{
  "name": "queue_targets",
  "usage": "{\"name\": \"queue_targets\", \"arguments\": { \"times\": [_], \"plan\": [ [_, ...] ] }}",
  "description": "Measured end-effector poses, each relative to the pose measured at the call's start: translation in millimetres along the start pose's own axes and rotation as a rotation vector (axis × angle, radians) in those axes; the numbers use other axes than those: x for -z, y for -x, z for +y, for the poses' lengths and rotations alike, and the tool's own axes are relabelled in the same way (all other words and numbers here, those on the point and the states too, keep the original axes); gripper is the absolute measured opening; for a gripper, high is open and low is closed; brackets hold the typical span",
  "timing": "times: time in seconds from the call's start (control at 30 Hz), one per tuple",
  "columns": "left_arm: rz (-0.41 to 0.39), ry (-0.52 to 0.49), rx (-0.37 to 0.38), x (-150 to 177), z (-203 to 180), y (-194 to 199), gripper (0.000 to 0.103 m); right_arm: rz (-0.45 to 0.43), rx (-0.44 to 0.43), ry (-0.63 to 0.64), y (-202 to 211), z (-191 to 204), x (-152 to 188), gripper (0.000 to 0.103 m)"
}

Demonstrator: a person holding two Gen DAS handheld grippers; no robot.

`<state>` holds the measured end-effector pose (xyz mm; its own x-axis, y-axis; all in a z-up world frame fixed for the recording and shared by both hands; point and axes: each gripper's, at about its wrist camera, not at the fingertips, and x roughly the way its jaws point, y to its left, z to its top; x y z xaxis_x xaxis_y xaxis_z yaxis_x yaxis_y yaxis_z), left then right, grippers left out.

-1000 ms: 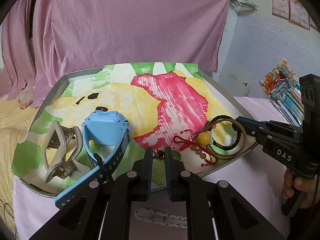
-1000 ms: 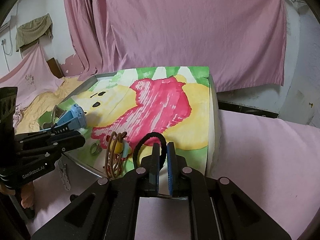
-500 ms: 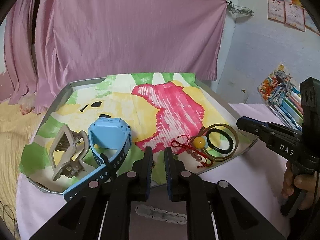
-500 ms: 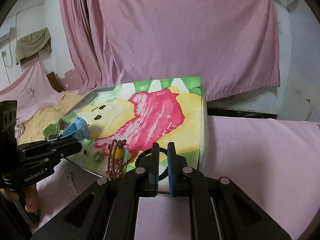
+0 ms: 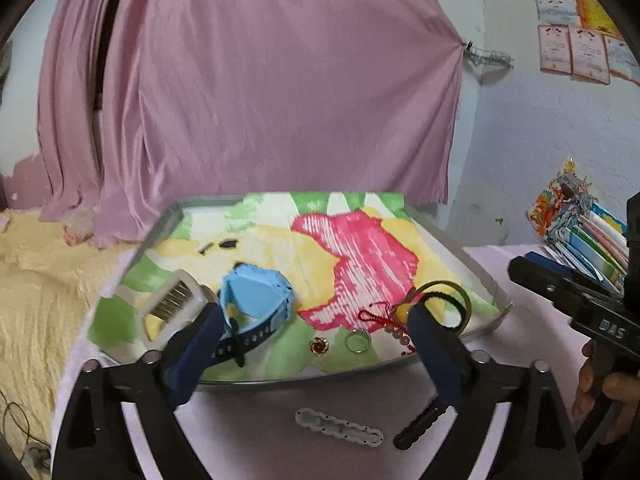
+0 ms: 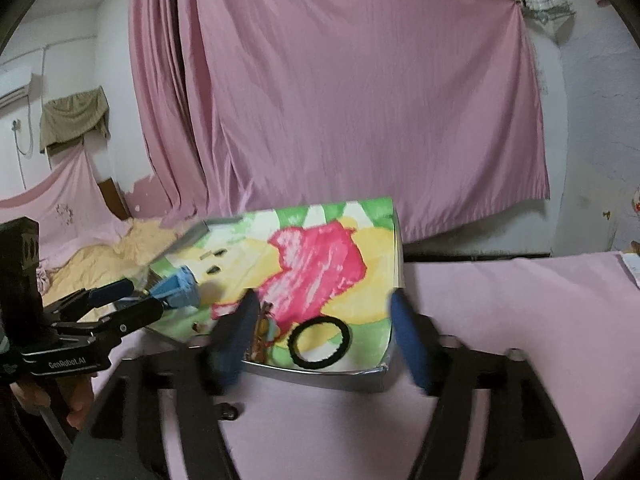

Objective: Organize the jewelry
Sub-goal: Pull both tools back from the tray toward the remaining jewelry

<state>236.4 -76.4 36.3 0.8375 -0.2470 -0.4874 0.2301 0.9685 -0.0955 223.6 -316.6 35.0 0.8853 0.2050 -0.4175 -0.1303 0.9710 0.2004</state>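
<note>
Left wrist view: left gripper [image 5: 314,322] spread wide, blue pads [image 5: 192,350] far apart and holding nothing, poised over the near edge of the metal tray [image 5: 486,280]. Between the fingers, on the tray's painted paper lining [image 5: 356,248]: a small red-and-gold charm [image 5: 319,345] and a thin ring [image 5: 357,340] side by side. Just past the left pad, a blue smartwatch [image 5: 256,300] with dark strap, touching a beige hair claw clip [image 5: 172,308] farther left. By the right pad, a red cord bracelet with a yellow bead [image 5: 400,312], overlapping a brown bangle [image 5: 464,304] and a black hair tie [image 5: 452,300]. Nearer than the tray, on the pink tablecloth [image 5: 256,420]: a pale scalloped hair clip [image 5: 338,428] and a black one [image 5: 420,424] just beside it. At far right, the other gripper's dark body with a hand [image 5: 600,388] on its handle. Right wrist view, somewhat blurred: right gripper [image 6: 326,334] likewise released and wide, empty, hovering at the tray's near right corner [image 6: 376,376], black hair tie [image 6: 319,343] lying flat in the tray between the pads, bracelets [image 6: 262,332] bunched beside the left pad. Farther left, left gripper [image 6: 120,300] near the smartwatch [image 6: 180,292]. Pink curtain [image 6: 340,88] behind.
</note>
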Motion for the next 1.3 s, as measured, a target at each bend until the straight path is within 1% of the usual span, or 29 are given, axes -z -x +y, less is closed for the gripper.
{"name": "queue_targets", "arguments": {
  "times": [0.03,0.1,0.13,0.17,0.27,0.37,0.57,0.7,0.9,1.13,1.3],
  "plan": [
    [-0.011,-0.005,-0.005,0,0,3,0.098,-0.027,-0.003,0.003,8,2,1,0.077],
    [-0.041,-0.016,-0.018,3,-2,13,0.102,-0.061,0.002,0.008,20,4,3,0.084],
    [-0.052,-0.02,-0.021,3,-2,16,0.102,-0.07,0.004,0.01,24,5,3,0.091],
    [-0.064,-0.023,-0.025,4,-3,20,0.102,-0.086,0.01,0.016,30,6,5,0.095],
    [-0.101,-0.032,-0.037,8,-4,32,0.102,-0.117,0.018,0.026,44,9,9,0.095],
    [-0.123,-0.03,-0.043,12,-3,43,0.102,-0.142,0.006,0.028,56,10,12,0.096],
    [-0.154,-0.017,-0.047,20,2,62,0.102,-0.165,-0.011,0.034,73,13,21,0.098],
    [-0.156,-0.013,-0.05,27,8,71,0.102,-0.149,-0.015,0.043,77,14,27,0.099],
    [-0.134,-0.004,-0.056,35,18,80,0.102,-0.087,-0.021,0.076,75,16,33,0.099],
    [-0.06,0.01,-0.061,45,25,79,0.102,-0.017,-0.045,0.114,72,24,36,0.099],
    [-0.005,0.021,-0.072,50,30,75,0.102,0.065,-0.073,0.146,63,28,40,0.099]
  ]
}}
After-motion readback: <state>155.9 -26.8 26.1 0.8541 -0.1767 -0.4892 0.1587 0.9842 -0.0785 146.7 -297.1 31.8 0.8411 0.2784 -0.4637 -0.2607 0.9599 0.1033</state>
